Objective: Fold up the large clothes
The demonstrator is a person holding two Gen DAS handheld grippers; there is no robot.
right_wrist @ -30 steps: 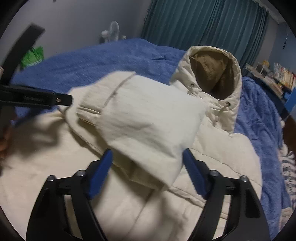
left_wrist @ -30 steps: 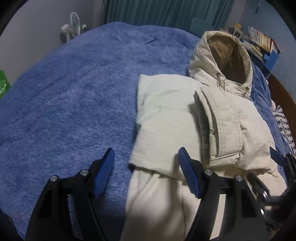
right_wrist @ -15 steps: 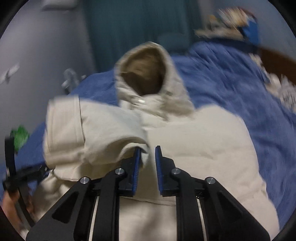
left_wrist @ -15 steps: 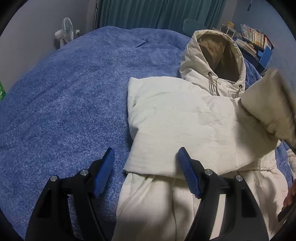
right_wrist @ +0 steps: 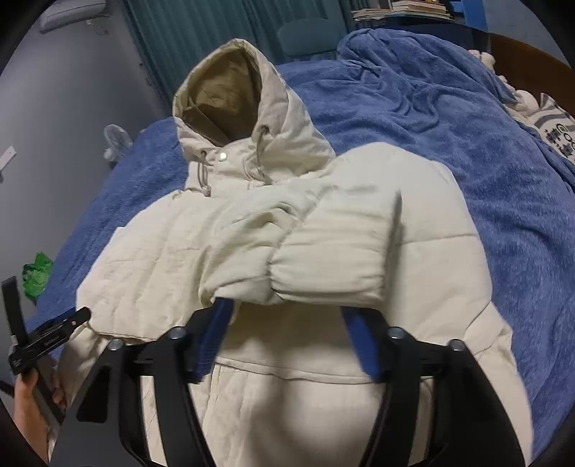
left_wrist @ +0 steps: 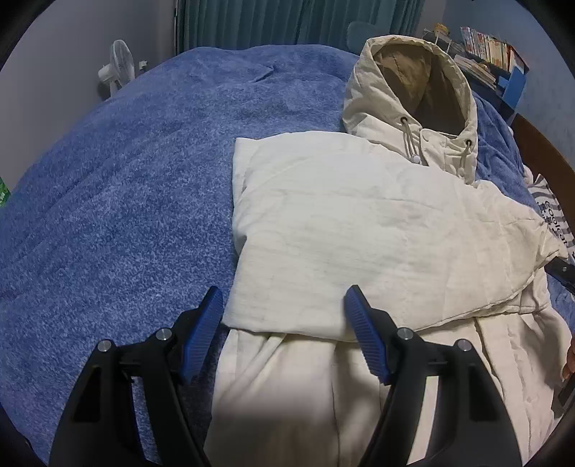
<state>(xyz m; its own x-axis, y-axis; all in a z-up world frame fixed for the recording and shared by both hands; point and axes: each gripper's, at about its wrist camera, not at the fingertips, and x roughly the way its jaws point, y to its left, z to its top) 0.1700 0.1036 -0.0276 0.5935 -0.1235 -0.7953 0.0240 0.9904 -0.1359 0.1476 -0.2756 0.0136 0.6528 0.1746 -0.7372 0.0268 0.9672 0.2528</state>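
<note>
- A cream hooded jacket (left_wrist: 359, 230) lies front-up on a blue fleecy blanket (left_wrist: 118, 186) that covers the whole bed.
- Its hood (right_wrist: 230, 111) stands open toward the far end of the bed, showing a tan lining and two drawstrings.
- One sleeve (left_wrist: 323, 251) is folded flat across the chest; the other sleeve (right_wrist: 334, 251) lies bunched over it, cuff nearest the camera.
- The left gripper (left_wrist: 284, 323) hovers low over the jacket's near left edge, fingers wide apart and empty, one blue pad over the blanket, the other over the cloth.
- The right gripper (right_wrist: 287, 330) has its fingers spread apart on either side of the bunched cuff; whether the pads touch the cloth I cannot tell.
- Teal curtains (left_wrist: 287, 21) hang behind the bed, with a white fan (left_wrist: 116, 68) by the grey wall.
- A shelf of books (left_wrist: 488, 43) stands at the far right.
- Something green (right_wrist: 37, 273) sits beside the bed, and a striped cloth (right_wrist: 553, 125) lies at the blanket's right edge.
</note>
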